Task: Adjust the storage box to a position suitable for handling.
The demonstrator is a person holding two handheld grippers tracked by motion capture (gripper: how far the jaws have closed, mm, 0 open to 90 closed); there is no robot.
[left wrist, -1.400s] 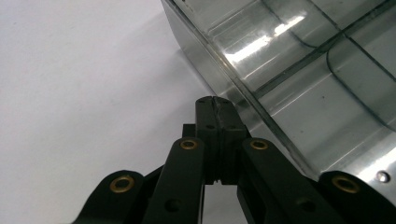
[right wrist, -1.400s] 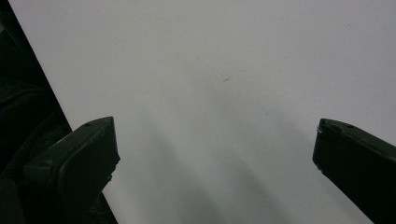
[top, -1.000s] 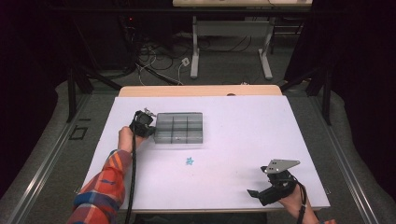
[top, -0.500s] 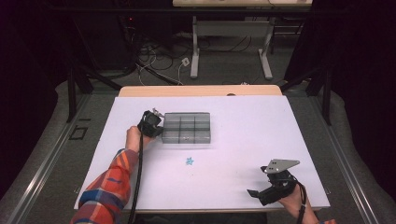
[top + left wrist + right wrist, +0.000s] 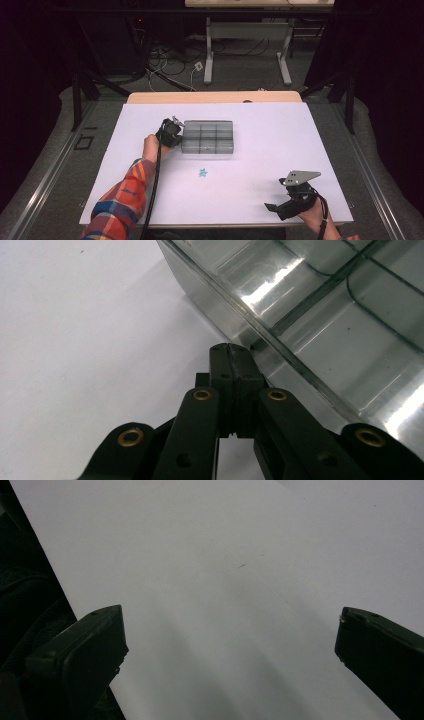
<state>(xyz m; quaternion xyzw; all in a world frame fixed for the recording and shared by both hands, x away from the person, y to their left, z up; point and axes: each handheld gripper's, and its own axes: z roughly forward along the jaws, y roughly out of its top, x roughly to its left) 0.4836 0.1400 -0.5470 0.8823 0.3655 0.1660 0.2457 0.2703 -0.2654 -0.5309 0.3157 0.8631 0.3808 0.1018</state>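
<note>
The left gripper [image 5: 231, 349], jaws pressed together with nothing between, apparently nudges the clear divided box [image 5: 207, 136] at its 9 o'clock end, so the push should stay low and square to avoid skewing it. The box sits mid-table, glossy, its compartments seemingly empty. The right gripper [image 5: 280, 206] rests wide open at 5 o'clock.

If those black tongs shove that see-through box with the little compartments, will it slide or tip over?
The clear box looks low and wide, so it would probably slide rather than tip. Its glossy plastic wall on the smooth white table suggests little grip. It appears empty, so likely light. The shut left tongs sit at its edge.
</note>
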